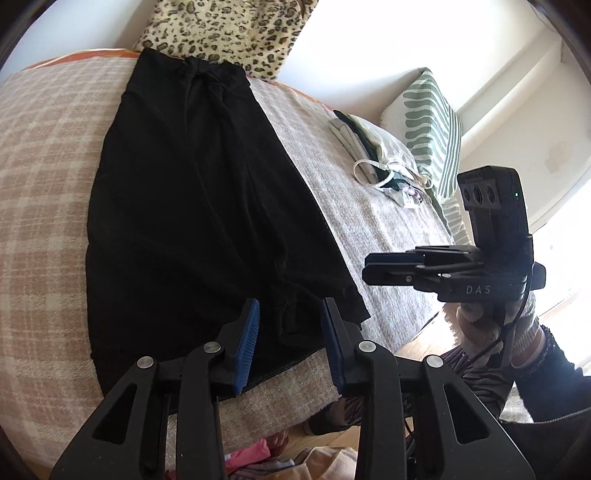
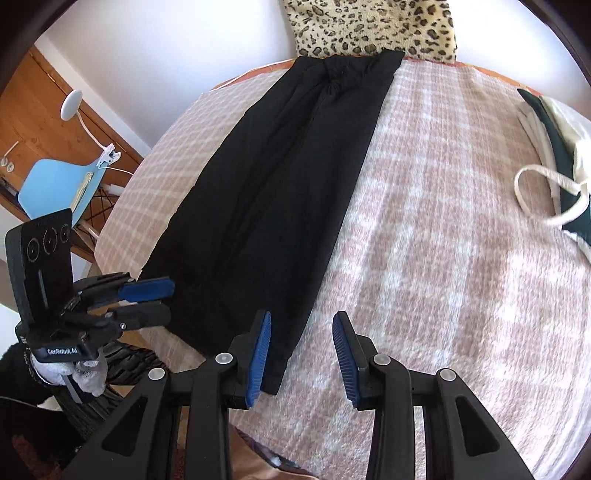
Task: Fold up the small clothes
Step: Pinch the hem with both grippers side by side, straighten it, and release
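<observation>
Trousers (image 1: 207,206) lie folded lengthwise on the plaid bed (image 1: 44,177), so we judge the crosswise folds remain, with our left gripper (image 1: 290,347) and right gripper (image 2: 302,360) both wide and empty at the hem.

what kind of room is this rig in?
Probably a bedroom at home. The black garment lies flat on a bed-like surface under a pink-and-white checked blanket, with a leopard-print cushion at the far end against the wall. A blue chair and a wooden door stand beside it.
</observation>
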The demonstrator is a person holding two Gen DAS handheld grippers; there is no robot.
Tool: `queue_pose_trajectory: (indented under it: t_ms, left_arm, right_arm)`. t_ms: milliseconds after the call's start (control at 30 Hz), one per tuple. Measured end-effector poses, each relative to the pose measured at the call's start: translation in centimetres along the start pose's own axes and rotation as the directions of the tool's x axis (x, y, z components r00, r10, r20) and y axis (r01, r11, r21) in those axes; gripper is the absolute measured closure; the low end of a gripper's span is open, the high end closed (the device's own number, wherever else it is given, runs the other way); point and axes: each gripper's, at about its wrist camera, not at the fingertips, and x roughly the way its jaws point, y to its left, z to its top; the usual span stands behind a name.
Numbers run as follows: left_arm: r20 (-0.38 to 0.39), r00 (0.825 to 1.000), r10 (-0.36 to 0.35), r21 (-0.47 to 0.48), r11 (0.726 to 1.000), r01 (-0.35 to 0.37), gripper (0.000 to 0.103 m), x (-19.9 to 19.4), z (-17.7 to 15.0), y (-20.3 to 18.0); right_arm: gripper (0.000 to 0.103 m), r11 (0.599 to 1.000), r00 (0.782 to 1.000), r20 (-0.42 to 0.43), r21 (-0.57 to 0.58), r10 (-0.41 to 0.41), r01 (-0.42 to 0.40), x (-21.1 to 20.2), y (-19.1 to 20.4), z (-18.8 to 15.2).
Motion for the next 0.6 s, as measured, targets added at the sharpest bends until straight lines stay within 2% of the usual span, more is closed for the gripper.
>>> queue_pose_trajectory:
  t_ms: [100, 233, 300, 400, 533, 600]
  left_arm:
    - [-0.005, 1.0, -0.017, -0.026, 1.0, 0.016, 0.091, 0.2, 0.0, 0.3]
    - [-0.003, 1.0, -0.014, -0.021, 1.0, 0.014, 0.094, 0.5, 0.0, 0.4]
    - [-0.003, 1.0, -0.006, -0.021, 1.0, 0.006, 0.097, 0.7, 0.0, 0.4]
    - [-0.005, 1.0, -0.002, -0.04, 0.999, 0.002, 0.099, 1.0, -0.1, 0.7]
    - [0.004, 1.0, -0.001, -0.039, 0.999, 0.001, 0.1, 0.7, -0.4, 0.7]
    - [0.006, 1.0, -0.006, -0.038, 0.999, 0.007, 0.101, 0.5, -0.5, 0.7]
  right_arm:
    - [0.066, 0.999, 0.999, -0.023, 0.031, 0.042, -0.042, 0.7, -0.5, -1.6]
    - [0.065, 0.999, 0.998, -0.031, 0.029, 0.046, -0.045, 1.1, -0.8, -2.5]
    - [0.066, 0.997, 0.997, -0.028, 0.03, 0.076, -0.075, 0.9, -0.8, -2.4]
    - [0.07, 0.998, 0.998, -0.03, -0.007, 0.059, -0.059, 0.8, -0.1, -2.6]
    - [0.095, 0.997, 0.997, -0.051, -0.058, 0.053, -0.056, 1.2, 1.1, -3.1]
    - [0.101, 0.997, 0.998, -0.043, -0.071, 0.035, -0.038, 1.1, 1.3, -3.0]
